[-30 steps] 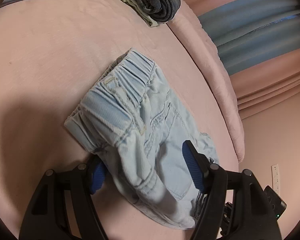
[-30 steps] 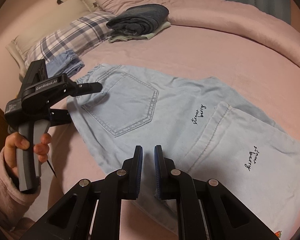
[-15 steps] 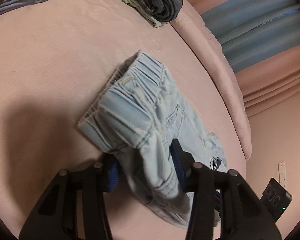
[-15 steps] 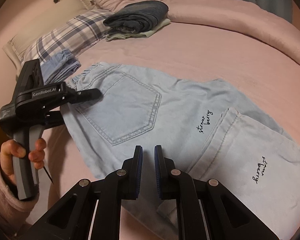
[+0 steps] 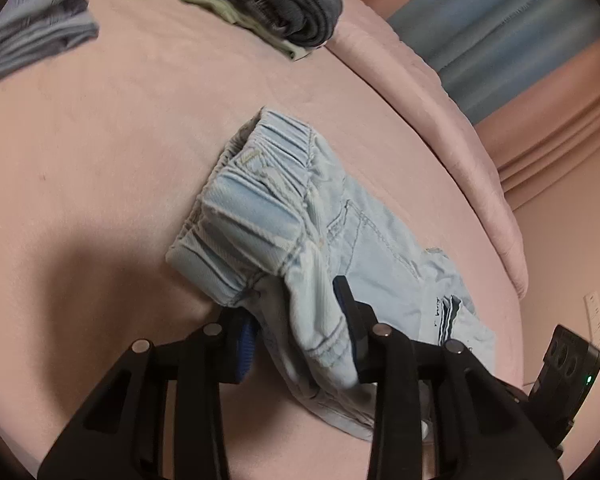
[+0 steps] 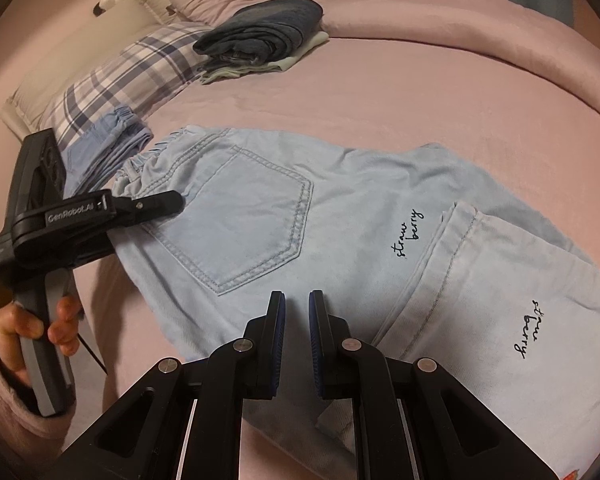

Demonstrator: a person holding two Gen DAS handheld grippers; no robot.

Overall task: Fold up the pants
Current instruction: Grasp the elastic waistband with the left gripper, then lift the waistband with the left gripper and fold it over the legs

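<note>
Light blue denim pants [image 6: 340,208] lie spread on the pink bed [image 6: 400,92], back pocket up, with one leg folded over at the right. My left gripper [image 5: 296,304] is at the gathered waistband [image 5: 260,184]. Its jaws are closing, and a bunched corner of the cloth fills the space between the pads. Seen in the right wrist view, the left gripper [image 6: 176,202] lies over that waistband corner, held by a hand [image 6: 60,320]. My right gripper [image 6: 297,300] hovers over the pants' near edge, shut, with nothing visible between its pads.
A folded stack of dark jeans [image 6: 268,36] sits at the back of the bed. A plaid pillow [image 6: 140,64] and folded blue shorts [image 6: 112,140] lie at the left. A rolled pink duvet [image 6: 460,12] runs along the far side.
The left jaws have drawn in from wide apart around the waistband corner, bunching the cloth between them. The right gripper has stayed still and shut.
</note>
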